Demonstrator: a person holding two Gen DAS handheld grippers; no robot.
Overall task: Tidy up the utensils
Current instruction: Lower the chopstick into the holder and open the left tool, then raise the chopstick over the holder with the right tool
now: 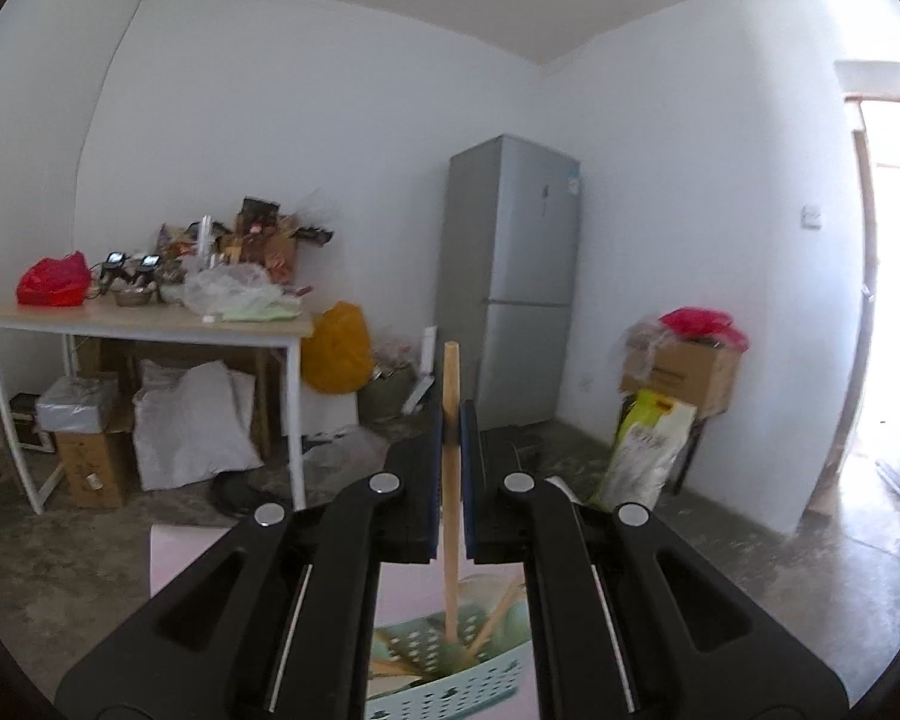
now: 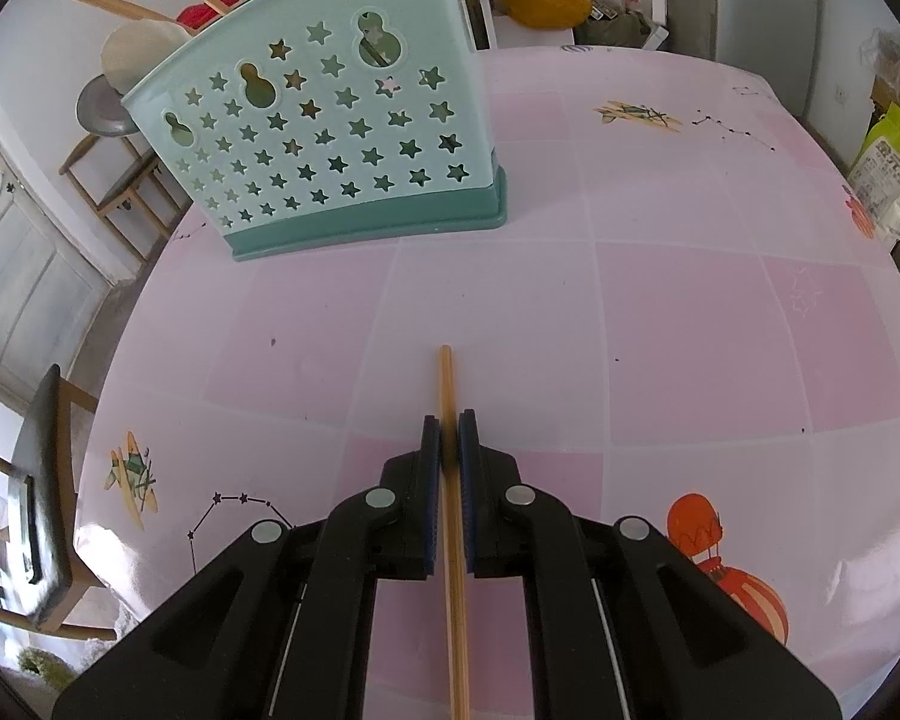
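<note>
My left gripper (image 1: 450, 420) is shut on the wooden handle of a utensil (image 1: 450, 480); its lower end stands inside the mint-green utensil holder (image 1: 450, 684), directly below the gripper. Other wooden sticks lean in the holder. In the right wrist view the same holder (image 2: 336, 126), with star-shaped holes, stands on the pink table (image 2: 630, 300) at the far left, with wooden utensils sticking out of its top. My right gripper (image 2: 449, 426) is shut on a thin wooden chopstick (image 2: 453, 570), held low over the table and pointing forward.
A fridge (image 1: 510, 276) stands at the back wall. A cluttered side table (image 1: 150, 318), boxes and bags line the floor. Wooden chairs (image 2: 48, 510) stand at the pink table's left edge. A rice bag (image 2: 888, 174) leans at the right.
</note>
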